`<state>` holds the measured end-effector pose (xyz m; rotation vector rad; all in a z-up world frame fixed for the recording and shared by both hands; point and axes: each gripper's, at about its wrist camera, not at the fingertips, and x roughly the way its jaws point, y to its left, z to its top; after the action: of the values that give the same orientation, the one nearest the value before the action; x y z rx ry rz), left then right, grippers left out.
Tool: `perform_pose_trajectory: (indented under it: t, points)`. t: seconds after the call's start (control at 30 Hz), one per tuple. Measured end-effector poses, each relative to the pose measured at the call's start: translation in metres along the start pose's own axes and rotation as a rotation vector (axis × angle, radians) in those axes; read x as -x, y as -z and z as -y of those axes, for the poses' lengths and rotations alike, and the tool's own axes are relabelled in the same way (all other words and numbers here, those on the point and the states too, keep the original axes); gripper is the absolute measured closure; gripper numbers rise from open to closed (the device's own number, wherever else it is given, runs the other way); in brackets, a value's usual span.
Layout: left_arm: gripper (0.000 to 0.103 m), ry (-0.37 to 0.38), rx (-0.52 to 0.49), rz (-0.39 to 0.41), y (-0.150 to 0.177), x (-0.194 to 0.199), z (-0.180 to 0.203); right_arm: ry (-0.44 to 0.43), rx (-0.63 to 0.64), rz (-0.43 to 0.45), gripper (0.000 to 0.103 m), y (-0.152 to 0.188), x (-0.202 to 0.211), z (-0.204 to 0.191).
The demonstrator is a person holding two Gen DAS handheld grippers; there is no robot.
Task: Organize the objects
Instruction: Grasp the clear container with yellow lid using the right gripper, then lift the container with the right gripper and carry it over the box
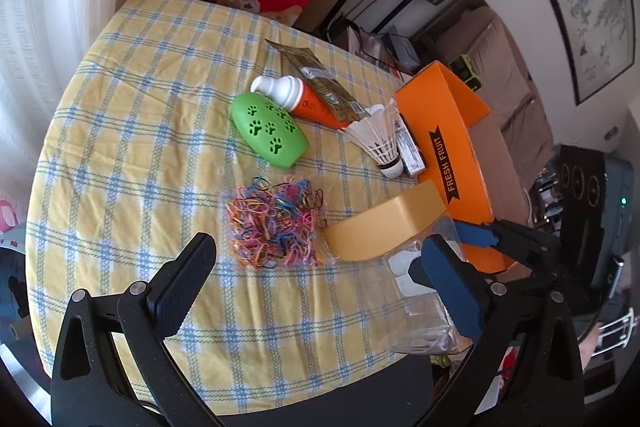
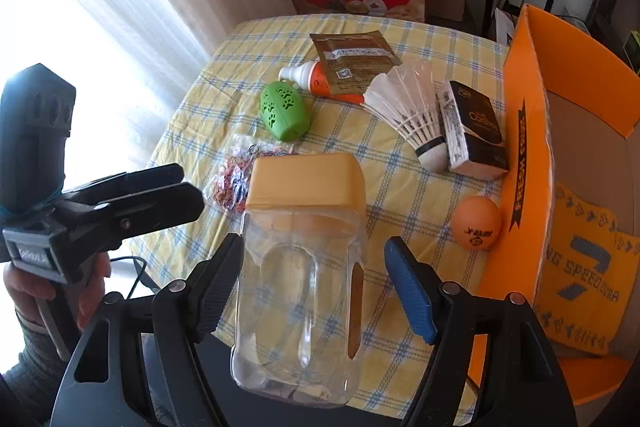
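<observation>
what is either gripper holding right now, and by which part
Nothing is held. The right gripper is open, straddling the clear jar at its body with gaps at both fingers. The left gripper is open above the tablecloth.

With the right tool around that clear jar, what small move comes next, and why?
Probably close the right tool on the clear jar: the jar lies on its side between the open fingers, ungripped, and the orange box stands open just to its right.
</observation>
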<state>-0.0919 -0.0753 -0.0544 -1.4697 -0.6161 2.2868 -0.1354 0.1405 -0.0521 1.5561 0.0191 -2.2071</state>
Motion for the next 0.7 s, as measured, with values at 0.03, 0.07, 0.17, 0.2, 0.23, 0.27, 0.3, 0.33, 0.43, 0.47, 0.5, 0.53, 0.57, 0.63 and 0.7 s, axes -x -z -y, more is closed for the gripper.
perform_pose_trajectory:
  t: [0.03, 0.07, 0.17, 0.2, 0.23, 0.27, 0.3, 0.33, 0.43, 0.47, 0.5, 0.53, 0.57, 0.63, 0.7]
  points:
    - [0.000, -0.007, 0.001, 0.008, 0.001, 0.004, -0.003, 0.007, 0.011, -0.016, 0.028, -0.005, -0.004, -0.002]
    - [0.000, -0.017, 0.002, 0.015, 0.002, 0.007, -0.007, 0.016, 0.022, -0.032, 0.028, -0.010, -0.009, -0.005]
    - [0.000, -0.036, 0.004, 0.023, 0.005, 0.013, -0.015, 0.022, 0.029, -0.082, 0.028, -0.021, -0.022, -0.008]
    - [0.000, -0.036, 0.007, 0.021, 0.007, 0.014, -0.018, 0.021, 0.030, -0.097, 0.027, -0.024, -0.026, -0.009]
    - [0.000, -0.033, 0.012, 0.018, 0.008, 0.014, -0.021, 0.028, 0.034, -0.110, 0.027, -0.026, -0.029, -0.010]
    - [0.000, -0.031, 0.015, 0.015, 0.010, 0.014, -0.022, 0.041, 0.041, -0.120, 0.028, -0.028, -0.033, -0.011]
    - [0.000, -0.029, 0.017, 0.011, 0.011, 0.014, -0.024, 0.059, 0.048, -0.125, 0.035, -0.029, -0.035, -0.011]
    - [0.000, -0.025, 0.017, 0.007, 0.013, 0.013, -0.024, 0.066, 0.056, -0.122, 0.036, -0.030, -0.034, -0.012]
    - [0.000, -0.010, 0.009, -0.005, 0.016, 0.011, -0.023, 0.085, 0.082, -0.082, 0.036, -0.029, -0.018, -0.016]
    - [0.000, -0.009, 0.006, -0.008, 0.017, 0.009, -0.021, 0.088, 0.084, -0.056, 0.037, -0.027, -0.009, -0.017]
    - [0.000, -0.007, 0.005, -0.010, 0.017, 0.008, -0.021, 0.085, 0.078, -0.031, 0.037, -0.027, -0.001, -0.017]
    - [0.000, -0.005, 0.006, -0.014, 0.017, 0.006, -0.020, 0.074, 0.063, 0.002, 0.037, -0.027, 0.009, -0.016]
    - [0.000, -0.001, 0.006, -0.020, 0.017, 0.004, -0.018, 0.058, 0.046, 0.037, 0.037, -0.026, 0.019, -0.014]
    - [0.000, 0.011, 0.001, -0.033, 0.019, -0.001, -0.014, 0.048, 0.019, 0.078, 0.038, -0.024, 0.031, -0.010]
    - [0.000, 0.032, -0.003, -0.055, 0.023, -0.006, -0.011, 0.051, -0.002, 0.112, 0.038, -0.018, 0.040, -0.005]
